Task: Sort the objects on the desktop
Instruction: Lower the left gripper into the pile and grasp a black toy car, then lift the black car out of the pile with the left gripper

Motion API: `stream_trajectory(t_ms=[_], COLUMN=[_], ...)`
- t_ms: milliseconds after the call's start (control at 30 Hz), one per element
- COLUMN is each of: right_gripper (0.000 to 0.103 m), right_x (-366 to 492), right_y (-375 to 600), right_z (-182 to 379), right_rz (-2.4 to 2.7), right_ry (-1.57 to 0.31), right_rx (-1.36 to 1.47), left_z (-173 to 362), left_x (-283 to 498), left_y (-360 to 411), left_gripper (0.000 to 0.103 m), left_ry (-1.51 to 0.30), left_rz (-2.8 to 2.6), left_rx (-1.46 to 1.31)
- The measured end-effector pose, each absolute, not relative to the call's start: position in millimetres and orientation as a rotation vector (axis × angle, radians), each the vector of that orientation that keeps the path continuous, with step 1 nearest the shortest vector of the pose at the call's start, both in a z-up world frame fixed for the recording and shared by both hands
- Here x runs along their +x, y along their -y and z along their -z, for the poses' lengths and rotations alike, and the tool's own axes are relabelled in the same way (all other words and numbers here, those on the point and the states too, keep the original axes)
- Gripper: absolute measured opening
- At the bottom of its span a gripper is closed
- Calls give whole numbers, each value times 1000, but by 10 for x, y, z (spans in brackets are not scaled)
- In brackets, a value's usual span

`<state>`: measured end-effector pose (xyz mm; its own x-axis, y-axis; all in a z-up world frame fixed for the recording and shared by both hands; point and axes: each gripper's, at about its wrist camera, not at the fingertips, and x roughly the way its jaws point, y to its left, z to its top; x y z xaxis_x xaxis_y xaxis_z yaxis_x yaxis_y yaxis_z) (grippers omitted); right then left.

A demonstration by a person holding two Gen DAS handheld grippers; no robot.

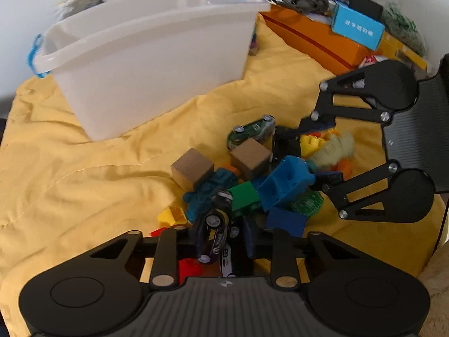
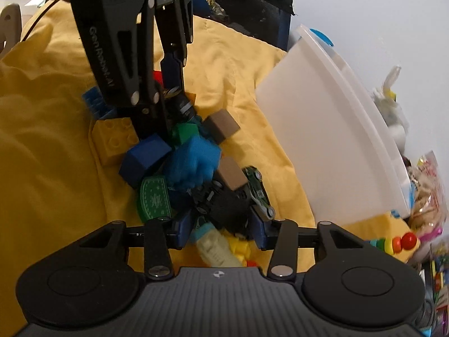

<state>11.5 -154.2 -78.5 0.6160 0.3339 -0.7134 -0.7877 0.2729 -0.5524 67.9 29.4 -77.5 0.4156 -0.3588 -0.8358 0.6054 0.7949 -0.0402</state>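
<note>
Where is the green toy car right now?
In the left wrist view the green toy car lies on the yellow cloth at the pile's far edge, just behind a brown cardboard cube.

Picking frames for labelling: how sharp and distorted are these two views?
Left wrist view: fisheye bends the bin rim; the right gripper is motion-smeared, the pile fairly sharp. Right wrist view: bin wall bowed and washed out, light-blue block soft.

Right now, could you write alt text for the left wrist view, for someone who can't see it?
The left hand-held gripper grips a dark toy car at the near edge of a toy pile on a yellow cloth. The right hand-held gripper reaches into the pile from the right; a white bin stands behind.
</note>
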Motion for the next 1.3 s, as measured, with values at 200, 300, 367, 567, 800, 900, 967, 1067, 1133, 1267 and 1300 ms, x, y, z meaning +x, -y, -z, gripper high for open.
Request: stream_trajectory(t_ms=[200, 300, 367, 567, 800, 900, 967, 1067, 1133, 1267, 1300], right_gripper=[35, 21, 19, 19, 19, 20, 20, 20, 20, 20, 20], right_x=[273, 334, 368, 365, 213, 159, 119, 63, 51, 90, 93], right_y=[1446, 1475, 1554, 1906, 2386, 2542, 2662, 2765, 2809, 2834, 2823], right_z=[791, 673, 608, 357, 137, 221, 286, 385, 457, 558, 575], right_rz=[-781, -778, -763, -734, -746, -725, -721, -747, -759, -776, -790], right_ry=[-557, -586, -615, -730, -862, -916, -964, -1032, -1078, -1149, -1160], right_rx=[-985, -912, -841, -535, -154, -44, 46, 125, 162, 183, 173], left_z=[684, 543, 555, 653, 819, 874, 848, 756, 620, 451, 451], left_x=[660, 578, 558, 486, 622, 681, 686, 639, 508, 219, 151], left_y=[-420, -455, -450, -370, -307, -323, -343, -376, -365, -292, -251], left_gripper=[25, 25, 25, 32, 38, 27, 21, 20, 19, 19, 19], left_ry=[-961, -923, -929, -932, -933, -943, -940, -957, -944, -969, -978], left_rz=[580, 583, 577, 546, 526, 546, 539, 545, 576, 682, 698], left_rx=[228, 183, 181, 243, 272, 238, 225, 176, 153, 64, 53])
